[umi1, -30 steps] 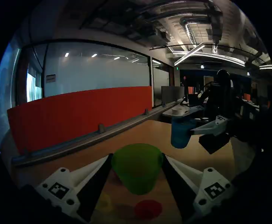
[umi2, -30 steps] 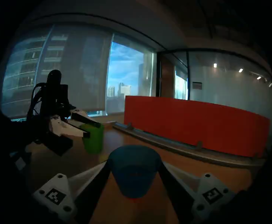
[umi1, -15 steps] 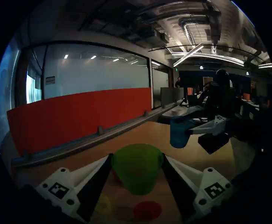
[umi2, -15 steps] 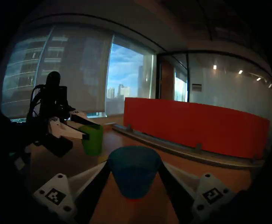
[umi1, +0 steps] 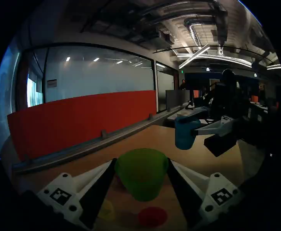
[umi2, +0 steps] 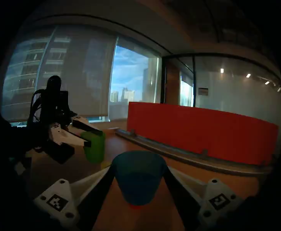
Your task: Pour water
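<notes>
In the left gripper view, a long red partition panel (umi1: 82, 115) runs along the far edge of the light wooden table top (umi1: 155, 134), with a frosted glass wall (umi1: 98, 75) above it. At the middle, the left gripper (umi1: 141, 164) has its two white fingers (umi1: 96, 184) pressed against either side of a green translucent plastic cup (umi1: 142, 177), which sits upright between them, mouth up. Below the cup, on the table, lie a small yellow thing (umi1: 106, 210) and a red round thing (umi1: 152, 216) (both too dim and blurred to name). Farther right, well apart from the green cup, the right gripper (umi1: 186, 127) clamps a blue plastic cup (umi1: 183, 135) from both sides. That cup is close to upright and seemingly up off the table.

In the right gripper view, the left gripper appears at the left before a bright window (umi2: 132, 84), its fingers closed on the green cup. In the middle, the blue cup stands upright between the right gripper's own fingers, both of them against its wall. The red panel stretches away on the right. Whether either cup has water in it I cannot tell in this light.
</notes>
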The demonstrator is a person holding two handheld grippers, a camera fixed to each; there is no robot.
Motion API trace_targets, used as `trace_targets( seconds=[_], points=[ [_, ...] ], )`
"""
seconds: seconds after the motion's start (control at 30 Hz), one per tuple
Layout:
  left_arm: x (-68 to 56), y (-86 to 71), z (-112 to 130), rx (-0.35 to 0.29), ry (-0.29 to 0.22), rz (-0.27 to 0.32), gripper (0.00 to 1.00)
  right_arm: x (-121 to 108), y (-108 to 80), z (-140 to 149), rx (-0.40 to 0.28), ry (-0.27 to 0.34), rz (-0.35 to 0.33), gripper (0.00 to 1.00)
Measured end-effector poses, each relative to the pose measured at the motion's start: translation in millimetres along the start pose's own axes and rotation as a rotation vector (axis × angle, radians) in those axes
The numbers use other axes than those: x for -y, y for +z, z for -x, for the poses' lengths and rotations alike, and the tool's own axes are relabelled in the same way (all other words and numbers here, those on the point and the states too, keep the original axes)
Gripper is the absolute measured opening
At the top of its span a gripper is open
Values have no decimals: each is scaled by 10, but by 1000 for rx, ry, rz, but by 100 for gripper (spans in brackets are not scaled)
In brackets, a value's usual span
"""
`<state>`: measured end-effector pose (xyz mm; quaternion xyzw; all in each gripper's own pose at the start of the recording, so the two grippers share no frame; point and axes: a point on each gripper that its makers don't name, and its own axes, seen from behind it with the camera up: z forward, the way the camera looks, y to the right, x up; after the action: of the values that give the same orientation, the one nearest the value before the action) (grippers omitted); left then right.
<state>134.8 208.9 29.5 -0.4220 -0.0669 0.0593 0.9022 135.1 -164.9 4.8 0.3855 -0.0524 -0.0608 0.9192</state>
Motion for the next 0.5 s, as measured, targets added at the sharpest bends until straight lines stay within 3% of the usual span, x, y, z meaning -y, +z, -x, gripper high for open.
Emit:
trace_targets(
  seconds=[0.5],
  points=[
    [-79,-6,93,-3,12,4,91,30,41,-150,18,-70,-31,91]
  ],
)
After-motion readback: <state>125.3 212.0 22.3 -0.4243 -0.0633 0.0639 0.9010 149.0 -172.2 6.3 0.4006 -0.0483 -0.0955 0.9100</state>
